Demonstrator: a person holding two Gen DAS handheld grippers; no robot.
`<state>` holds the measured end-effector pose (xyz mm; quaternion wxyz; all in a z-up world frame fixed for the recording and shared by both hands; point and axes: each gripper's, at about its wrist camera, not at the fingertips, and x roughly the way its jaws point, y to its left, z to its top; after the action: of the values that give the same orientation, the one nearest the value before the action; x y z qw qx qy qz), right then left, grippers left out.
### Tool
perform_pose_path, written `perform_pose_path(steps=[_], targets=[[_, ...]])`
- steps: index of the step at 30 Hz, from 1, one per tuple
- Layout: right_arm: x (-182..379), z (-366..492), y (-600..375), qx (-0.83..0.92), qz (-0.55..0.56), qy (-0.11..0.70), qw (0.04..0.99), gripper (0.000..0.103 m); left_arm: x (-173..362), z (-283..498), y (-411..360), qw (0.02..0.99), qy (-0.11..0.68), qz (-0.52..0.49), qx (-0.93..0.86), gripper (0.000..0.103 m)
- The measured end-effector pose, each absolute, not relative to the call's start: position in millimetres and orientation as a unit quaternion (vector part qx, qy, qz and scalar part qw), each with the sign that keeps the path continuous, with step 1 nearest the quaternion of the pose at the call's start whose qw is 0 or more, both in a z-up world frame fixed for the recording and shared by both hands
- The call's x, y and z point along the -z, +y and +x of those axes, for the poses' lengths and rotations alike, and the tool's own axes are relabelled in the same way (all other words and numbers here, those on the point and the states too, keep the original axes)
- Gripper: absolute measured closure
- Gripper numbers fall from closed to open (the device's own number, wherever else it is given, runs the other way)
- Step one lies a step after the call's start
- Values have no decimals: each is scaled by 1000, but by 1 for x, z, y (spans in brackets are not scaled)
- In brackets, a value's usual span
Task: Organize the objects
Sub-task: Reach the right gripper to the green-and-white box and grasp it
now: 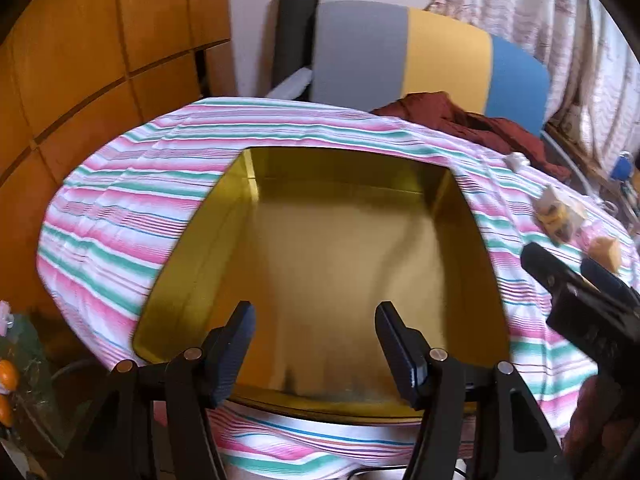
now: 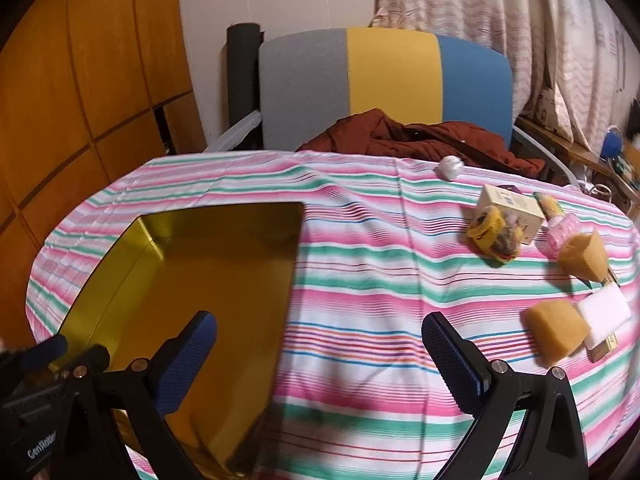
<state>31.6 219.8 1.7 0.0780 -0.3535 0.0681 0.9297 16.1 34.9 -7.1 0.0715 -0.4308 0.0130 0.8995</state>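
An empty gold tin box [image 1: 320, 248] sits on the striped tablecloth [image 1: 120, 208]; it also shows in the right wrist view [image 2: 208, 280] at left. My left gripper [image 1: 314, 336] is open and empty over the box's near rim. My right gripper [image 2: 320, 352] is open and empty above the cloth beside the box. At the right lie two yellow sponges [image 2: 556, 332] [image 2: 584, 256], a white block [image 2: 606, 312], a cream carton [image 2: 512, 208], a yellow tape roll [image 2: 490, 226], a pink item [image 2: 564, 230] and a white ball [image 2: 450, 168].
A chair with a grey, yellow and blue back [image 2: 384, 80] stands behind the table with a dark red cloth [image 2: 420, 136] on it. A wooden cabinet [image 2: 80, 80] is at the left, curtains [image 2: 520, 20] at the right.
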Motion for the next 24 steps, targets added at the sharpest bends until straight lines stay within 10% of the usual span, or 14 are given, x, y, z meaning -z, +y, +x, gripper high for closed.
perform_pose_path(steps=[24], targets=[[12, 138, 453, -893, -307, 140, 297, 1, 7, 57, 166, 326, 29, -436, -838, 40]])
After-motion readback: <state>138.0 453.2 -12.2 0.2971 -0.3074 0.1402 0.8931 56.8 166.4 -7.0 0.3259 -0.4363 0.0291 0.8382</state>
